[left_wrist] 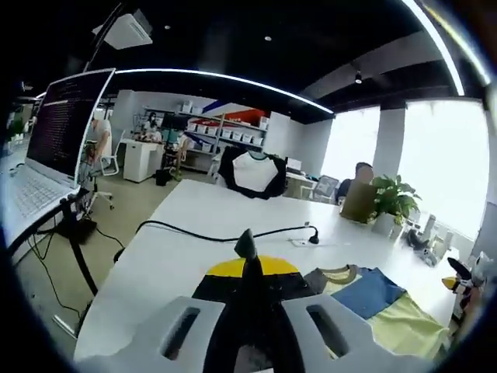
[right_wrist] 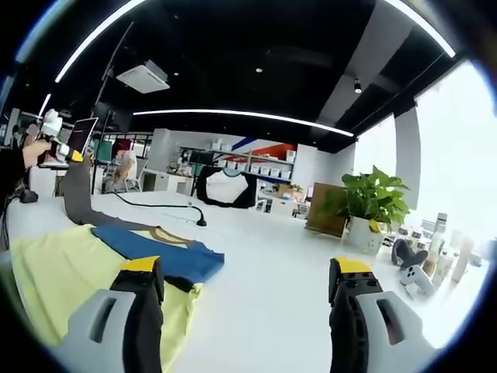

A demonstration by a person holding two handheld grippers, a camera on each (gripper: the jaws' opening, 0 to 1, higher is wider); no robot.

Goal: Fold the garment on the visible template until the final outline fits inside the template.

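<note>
L gripper (left_wrist: 245, 247) pinched shut on a dark fold of the garment (left_wrist: 373, 299), lifted off the white table (left_wrist: 194, 256); R gripper (right_wrist: 245, 284) spread wide, holding nothing. Garment, blue/yellow w/ grey, partly flat on table. Potted plant (right_wrist: 365, 198) in pot nr window; laptop (left_wrist: 58, 132) seen from L gripper view, game controller (right_wrist: 415, 276) from R.

Daylight floods in through the windows (left_wrist: 443, 163) at the right of both my views and blows them out to plain white, while thin ceiling light strips (right_wrist: 241, 115) arc across a dark ceiling. The white counter (left_wrist: 202, 233) is bright and evenly lit, with only soft shadows. The fisheye bends straight lines hard toward the edges, where detail goes soft and smeared.
</note>
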